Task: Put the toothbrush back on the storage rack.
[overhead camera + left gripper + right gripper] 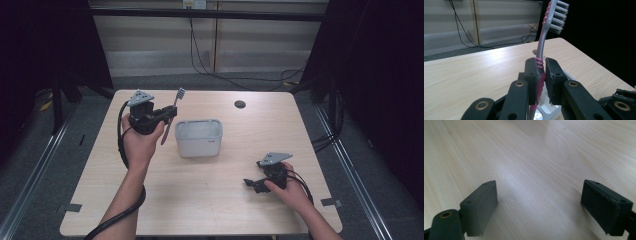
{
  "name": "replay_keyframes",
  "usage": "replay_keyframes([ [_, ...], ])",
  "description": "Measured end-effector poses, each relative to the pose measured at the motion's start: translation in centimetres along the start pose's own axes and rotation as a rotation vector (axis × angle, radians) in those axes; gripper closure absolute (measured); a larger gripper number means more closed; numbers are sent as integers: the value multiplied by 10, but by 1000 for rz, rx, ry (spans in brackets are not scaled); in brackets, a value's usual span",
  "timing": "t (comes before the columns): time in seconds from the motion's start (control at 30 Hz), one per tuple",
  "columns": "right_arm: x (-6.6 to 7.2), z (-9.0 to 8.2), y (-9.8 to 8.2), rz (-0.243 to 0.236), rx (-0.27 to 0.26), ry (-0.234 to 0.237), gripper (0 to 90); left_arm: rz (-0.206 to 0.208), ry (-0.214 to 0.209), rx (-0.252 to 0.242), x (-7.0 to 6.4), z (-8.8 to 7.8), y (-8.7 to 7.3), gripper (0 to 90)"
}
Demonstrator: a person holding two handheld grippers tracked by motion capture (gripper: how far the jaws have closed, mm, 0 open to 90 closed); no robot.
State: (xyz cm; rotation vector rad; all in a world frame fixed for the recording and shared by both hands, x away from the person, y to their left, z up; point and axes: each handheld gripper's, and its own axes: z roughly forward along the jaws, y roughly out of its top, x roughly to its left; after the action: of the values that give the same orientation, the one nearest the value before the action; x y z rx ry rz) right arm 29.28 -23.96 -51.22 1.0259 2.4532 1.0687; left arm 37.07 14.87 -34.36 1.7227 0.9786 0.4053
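A pink and grey toothbrush (170,118) stands nearly upright in my left gripper (169,116), held above the table just left of a white basket (199,138). In the left gripper view the jaws are shut on the pink handle (540,75), with the bristle head (558,16) up at the top. My right gripper (252,183) rests low on the table at the right front, pointing left. Its two pads (481,205) stand wide apart over bare wood with nothing between them.
The white basket sits in the middle of the wooden table (210,200). A dark round hole (240,104) lies near the far edge. Cables run along the floor behind the table.
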Motion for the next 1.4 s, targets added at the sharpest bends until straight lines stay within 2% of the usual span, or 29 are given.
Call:
replay_keyframes([
  [0.63, 0, 0, 0, 0, 0, 0, 133, -22, 6, -29, 1, 20, 5, 805],
  [1.0, 0, 0, 0, 0, 0, 0, 132, -10, 12, -26, -1, 31, 8, 805],
  [1.4, 0, 0, 0, -1, -1, 0, 132, -20, 19, -44, 0, 38, 11, 805],
])
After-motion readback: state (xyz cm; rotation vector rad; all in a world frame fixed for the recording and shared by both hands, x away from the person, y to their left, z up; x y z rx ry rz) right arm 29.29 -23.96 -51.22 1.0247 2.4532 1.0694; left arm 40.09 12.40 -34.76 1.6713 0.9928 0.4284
